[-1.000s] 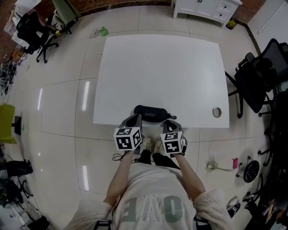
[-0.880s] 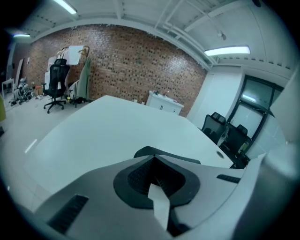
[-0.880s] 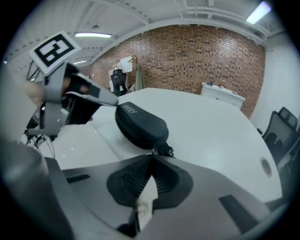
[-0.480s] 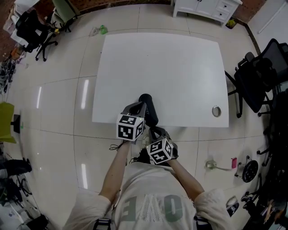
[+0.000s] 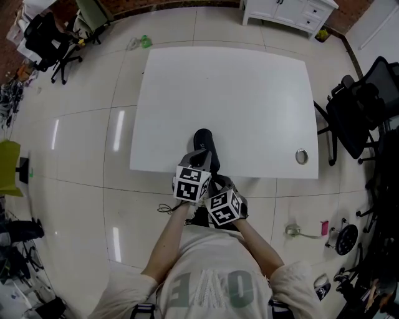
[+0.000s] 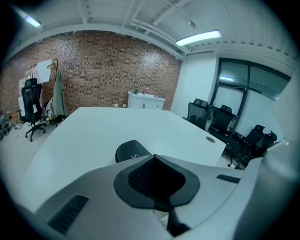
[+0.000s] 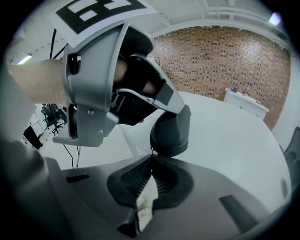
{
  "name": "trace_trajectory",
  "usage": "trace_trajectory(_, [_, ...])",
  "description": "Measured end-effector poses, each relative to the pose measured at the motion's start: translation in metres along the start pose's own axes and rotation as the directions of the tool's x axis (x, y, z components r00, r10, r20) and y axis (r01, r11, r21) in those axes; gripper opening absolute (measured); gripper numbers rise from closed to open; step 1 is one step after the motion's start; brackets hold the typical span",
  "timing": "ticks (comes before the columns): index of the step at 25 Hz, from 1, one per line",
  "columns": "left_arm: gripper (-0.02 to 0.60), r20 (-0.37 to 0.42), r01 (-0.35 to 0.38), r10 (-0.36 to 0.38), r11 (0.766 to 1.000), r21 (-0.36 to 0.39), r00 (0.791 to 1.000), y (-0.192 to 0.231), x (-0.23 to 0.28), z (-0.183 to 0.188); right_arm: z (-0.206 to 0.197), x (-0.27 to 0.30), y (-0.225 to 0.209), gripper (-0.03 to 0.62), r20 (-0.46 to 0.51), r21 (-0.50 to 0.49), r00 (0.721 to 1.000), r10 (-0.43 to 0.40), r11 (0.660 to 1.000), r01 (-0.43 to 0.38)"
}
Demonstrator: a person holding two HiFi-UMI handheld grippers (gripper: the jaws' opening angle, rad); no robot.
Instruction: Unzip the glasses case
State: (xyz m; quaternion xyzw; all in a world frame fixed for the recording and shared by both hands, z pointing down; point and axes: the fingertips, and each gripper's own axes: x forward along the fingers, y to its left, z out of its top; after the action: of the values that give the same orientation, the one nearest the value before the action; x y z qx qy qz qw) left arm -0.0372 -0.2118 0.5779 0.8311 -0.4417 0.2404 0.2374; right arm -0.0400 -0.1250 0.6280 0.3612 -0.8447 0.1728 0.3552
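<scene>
The black glasses case [image 5: 202, 138] lies on the white table [image 5: 249, 93] at its near edge, its long side pointing away from me. My left gripper [image 5: 201, 159] is shut on the case's near part; in the right gripper view its fingers [image 7: 164, 96] clamp the case [image 7: 171, 133] from the left. My right gripper [image 5: 215, 181] sits just below it, at the case's near end. Its jaws are shut, and the small zipper pull [image 7: 152, 149] is pinched at their tips. In the left gripper view only the case's far end [image 6: 132, 151] shows beyond the jaws.
A round cable grommet [image 5: 302, 156] sits in the table's near right corner. Black office chairs [image 5: 361, 112] stand to the right of the table, and a white cabinet [image 5: 287, 12] stands beyond it. My feet [image 5: 202, 215] are under the table's edge.
The case has swung from lying along the table edge to pointing away from me. The left gripper has shifted right, and the right gripper has come down and left to the case's near end.
</scene>
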Motion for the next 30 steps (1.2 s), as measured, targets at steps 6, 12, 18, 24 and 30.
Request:
trace_trajectory(6, [-0.005,0.012,0.012,-0.011,0.998,-0.059,1.000,0.002,0.000,0.000,-0.006,-0.010,-0.014,0.000,-0.012,-0.042,1.000,0.018,0.999,-0.019])
trace_trajectory(12, [-0.005,0.019,0.024,-0.022,0.996,-0.085,1.000,0.003,-0.001,-0.001,-0.009,-0.015,-0.029,0.000,-0.043,-0.073,0.999,-0.001,0.997,-0.003])
trace_trajectory(18, [-0.006,0.022,0.041,-0.039,0.994,-0.102,0.999,0.006,-0.001,0.000,-0.003,-0.012,-0.057,0.000,-0.040,-0.038,0.997,-0.064,0.997,0.062])
trace_trajectory(24, [-0.005,0.019,0.059,-0.057,0.991,-0.121,0.998,0.005,0.000,0.002,0.003,-0.003,-0.071,0.002,-0.045,-0.045,0.996,-0.083,0.996,0.081])
trace_trajectory(30, [-0.005,0.033,0.110,-0.106,0.976,-0.189,0.994,0.000,0.008,0.009,0.009,-0.007,-0.102,0.000,-0.032,-0.030,0.986,-0.165,0.986,0.164])
